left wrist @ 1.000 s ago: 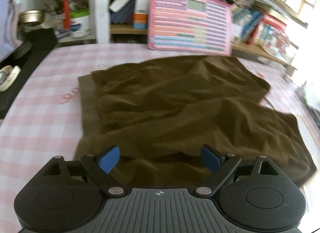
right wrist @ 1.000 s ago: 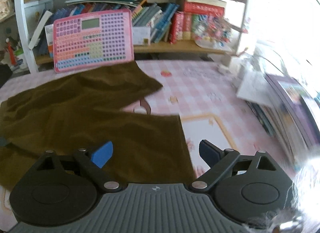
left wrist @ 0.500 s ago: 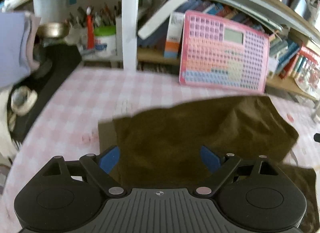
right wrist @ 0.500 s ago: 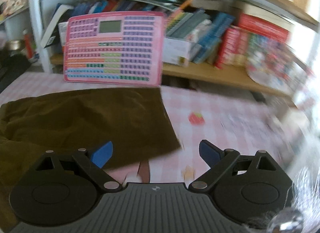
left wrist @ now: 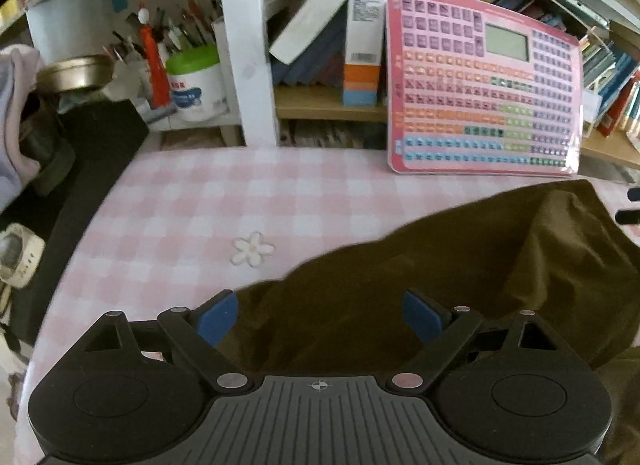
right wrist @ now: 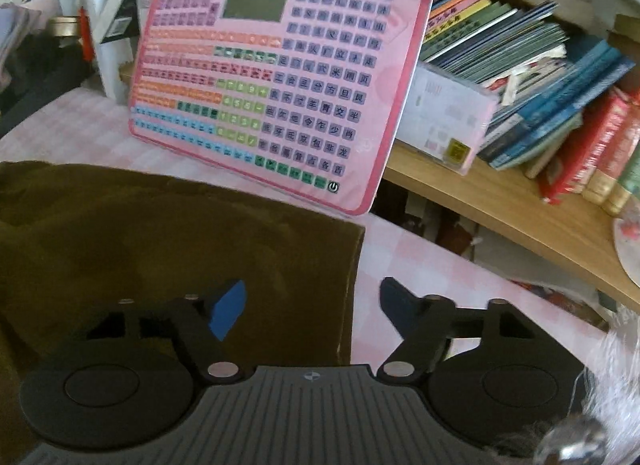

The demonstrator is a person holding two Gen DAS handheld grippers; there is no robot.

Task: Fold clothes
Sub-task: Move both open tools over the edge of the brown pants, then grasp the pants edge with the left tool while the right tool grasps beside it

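Left gripper [left wrist: 320, 319] spread wide over the brown garment [left wrist: 460, 273]; right gripper [right wrist: 312, 305] closing around its edge, pads not yet pressing.

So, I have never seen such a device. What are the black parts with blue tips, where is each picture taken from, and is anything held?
A person holds one hand-held gripper in each hand. Each carries a camera looking forward along its two blue-tipped fingers, so there is one picture per hand.

In the left view, the left gripper is open above the edge of a dark brown garment. In the right view, the right gripper is closing over the garment's corner; its pads do not press the cloth yet. Nothing is held.

The garment lies on a pink checked tablecloth. Behind stands a pink button board, leaning against bookshelves.
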